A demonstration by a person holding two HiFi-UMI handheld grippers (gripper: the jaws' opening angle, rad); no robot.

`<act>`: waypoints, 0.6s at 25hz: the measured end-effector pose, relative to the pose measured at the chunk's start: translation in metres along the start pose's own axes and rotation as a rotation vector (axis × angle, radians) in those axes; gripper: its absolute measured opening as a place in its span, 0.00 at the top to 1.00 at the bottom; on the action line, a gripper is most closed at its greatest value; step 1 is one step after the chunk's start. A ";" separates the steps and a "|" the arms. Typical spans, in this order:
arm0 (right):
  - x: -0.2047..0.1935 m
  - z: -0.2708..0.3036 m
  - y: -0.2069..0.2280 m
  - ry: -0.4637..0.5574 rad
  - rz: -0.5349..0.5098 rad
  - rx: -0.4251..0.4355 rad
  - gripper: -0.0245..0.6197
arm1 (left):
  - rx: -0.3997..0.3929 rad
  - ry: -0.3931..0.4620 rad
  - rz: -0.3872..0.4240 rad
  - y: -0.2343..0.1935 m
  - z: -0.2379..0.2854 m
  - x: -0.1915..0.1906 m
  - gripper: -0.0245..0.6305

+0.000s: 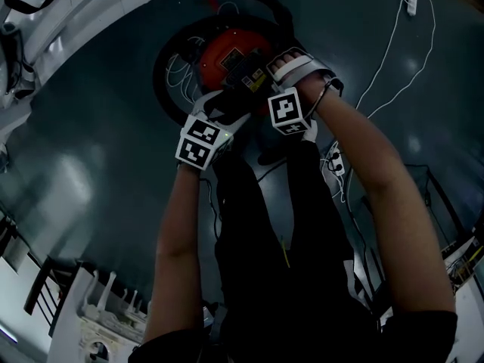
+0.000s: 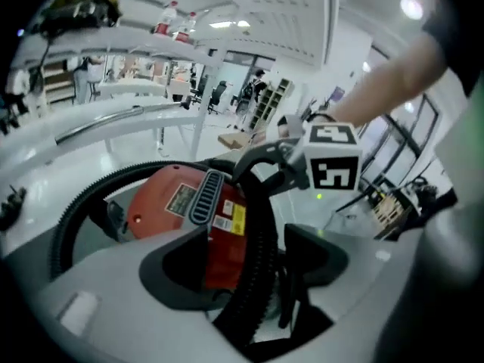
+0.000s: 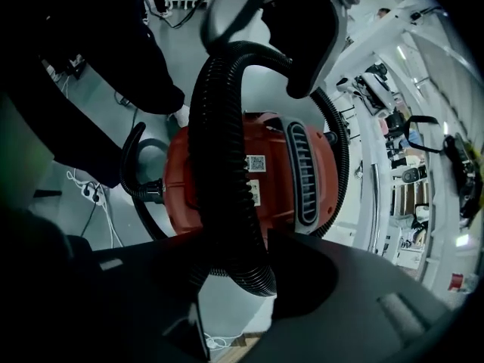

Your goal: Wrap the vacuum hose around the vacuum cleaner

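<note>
Closest in the right gripper view, the right gripper (image 3: pixel 242 271) is clamping the black ribbed hose (image 3: pixel 219 165) just behind its open end, with both jaws pressing on the ribs. In the left gripper view, the left gripper (image 2: pixel 246 262) is standing wide. The hose is passing between its jaws and lying nearer the right jaw, and a clear gap is showing on the other side, so it is not gripping.

Just beyond the jaws, the hose is arching up and over the red vacuum (image 3: pixel 280 180), and another length of it is curving around the body at floor level. In the head view, the vacuum is sitting on the dark floor (image 1: pixel 98 165) right in front of the person, with both arms reaching down to it. White cables (image 1: pixel 393 44) are trailing across the floor further off.

The hose is looking light, bendy and springy, so it will probably try to uncoil once let go. Its ribs should be giving the jaws good purchase. A hold on the ribbed length a little back from the end seems best, with the second gripper taking the slack further along. The vacuum body is looking rigid and heavier, likely steady enough to wind against.
</note>
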State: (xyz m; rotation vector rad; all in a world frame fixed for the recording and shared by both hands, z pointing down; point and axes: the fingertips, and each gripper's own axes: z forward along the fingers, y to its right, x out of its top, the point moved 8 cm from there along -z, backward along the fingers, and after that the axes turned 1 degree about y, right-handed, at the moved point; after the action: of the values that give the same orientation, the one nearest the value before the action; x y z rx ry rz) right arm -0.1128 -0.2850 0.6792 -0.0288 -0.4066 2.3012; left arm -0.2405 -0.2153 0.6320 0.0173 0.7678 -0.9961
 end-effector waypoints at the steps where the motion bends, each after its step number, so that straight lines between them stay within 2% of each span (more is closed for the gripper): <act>1: 0.000 -0.001 0.002 0.008 0.017 -0.004 0.63 | -0.030 0.010 -0.012 0.002 0.001 0.005 0.48; 4: 0.006 -0.006 0.008 0.044 0.072 -0.007 0.63 | -0.019 -0.069 0.109 0.010 0.013 0.005 0.48; 7: 0.014 -0.010 0.014 0.082 0.140 -0.005 0.63 | 0.062 -0.157 0.218 0.010 0.024 0.000 0.51; 8: 0.014 -0.011 0.015 0.094 0.163 -0.006 0.63 | 0.091 -0.176 0.235 0.007 0.027 -0.002 0.60; 9: 0.015 -0.012 0.016 0.107 0.185 -0.007 0.63 | 0.106 -0.195 0.232 0.004 0.029 -0.004 0.66; 13: 0.020 -0.018 0.012 0.143 0.240 -0.028 0.62 | 0.068 -0.241 0.093 -0.004 0.035 -0.019 0.68; 15: 0.020 -0.023 0.008 0.164 0.290 -0.050 0.64 | 0.091 -0.250 0.054 -0.006 0.036 -0.028 0.67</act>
State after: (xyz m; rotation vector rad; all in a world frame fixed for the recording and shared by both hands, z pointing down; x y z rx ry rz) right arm -0.1286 -0.2696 0.6568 -0.3179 -0.3959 2.5484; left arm -0.2326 -0.2099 0.6776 -0.0076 0.4912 -0.9605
